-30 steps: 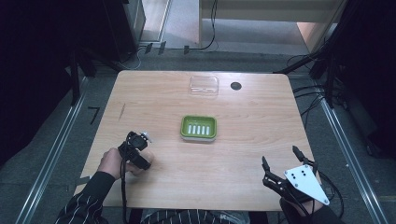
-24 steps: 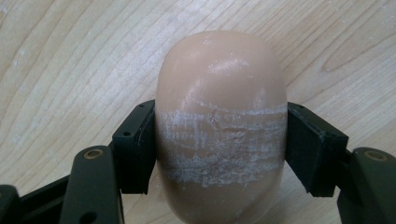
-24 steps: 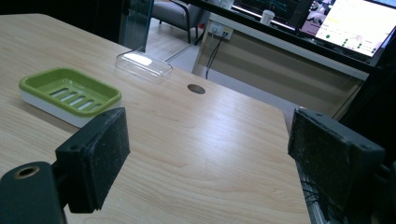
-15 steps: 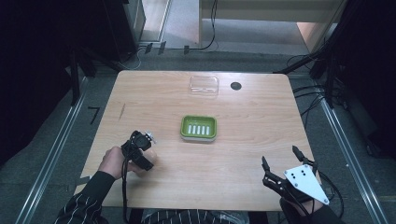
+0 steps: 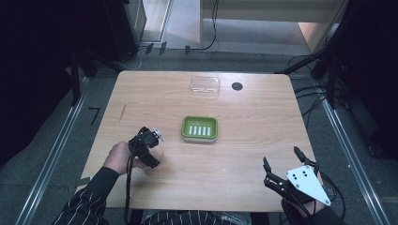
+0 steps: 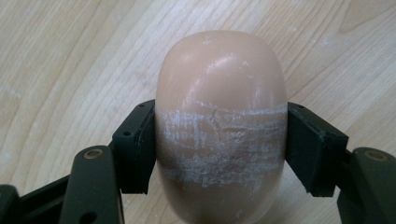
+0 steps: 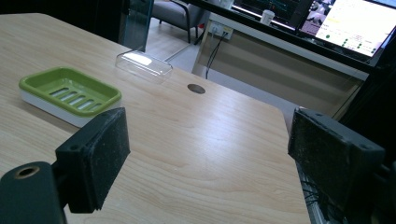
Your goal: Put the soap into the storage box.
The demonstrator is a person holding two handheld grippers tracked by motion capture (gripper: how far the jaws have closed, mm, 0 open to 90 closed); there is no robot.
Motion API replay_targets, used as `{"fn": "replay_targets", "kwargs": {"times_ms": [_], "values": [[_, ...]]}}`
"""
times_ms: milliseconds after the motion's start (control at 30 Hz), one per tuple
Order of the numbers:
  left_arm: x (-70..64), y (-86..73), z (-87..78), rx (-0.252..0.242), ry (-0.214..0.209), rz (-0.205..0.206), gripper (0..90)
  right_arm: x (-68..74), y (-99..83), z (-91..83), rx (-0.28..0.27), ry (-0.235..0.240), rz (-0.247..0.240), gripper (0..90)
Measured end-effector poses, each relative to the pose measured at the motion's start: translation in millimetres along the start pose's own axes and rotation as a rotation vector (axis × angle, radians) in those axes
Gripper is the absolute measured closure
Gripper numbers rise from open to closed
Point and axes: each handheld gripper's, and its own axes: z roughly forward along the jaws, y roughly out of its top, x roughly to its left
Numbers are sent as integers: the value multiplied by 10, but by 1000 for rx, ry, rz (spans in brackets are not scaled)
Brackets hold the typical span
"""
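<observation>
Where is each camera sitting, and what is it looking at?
High view: above the table, looking down; a hand and both claws show, left claw, right claw.
Left gripper view: rides the left claw, looking down at the peach soap squeezed between its jaws.
Right gripper view: rides the open right claw, looking across the table.
Shared: the high and right gripper views both show the green soap dish and clear lid.

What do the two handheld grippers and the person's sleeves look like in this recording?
Both grippers are black with two jaws ending in flat, blocky black pads. The right gripper carries a grey three-cornered plate marked with small dark dots. A black cable trails from the left gripper. The left sleeve is dark with thin light stripes.
</observation>
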Motion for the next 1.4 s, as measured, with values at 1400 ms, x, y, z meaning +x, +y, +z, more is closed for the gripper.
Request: {"fn": "replay_targets", "kwargs": {"times_ms": [1400], "values": [[-84, 554, 15, 7, -14, 188, 337, 1, 0, -2, -1, 5, 0, 134]]}}
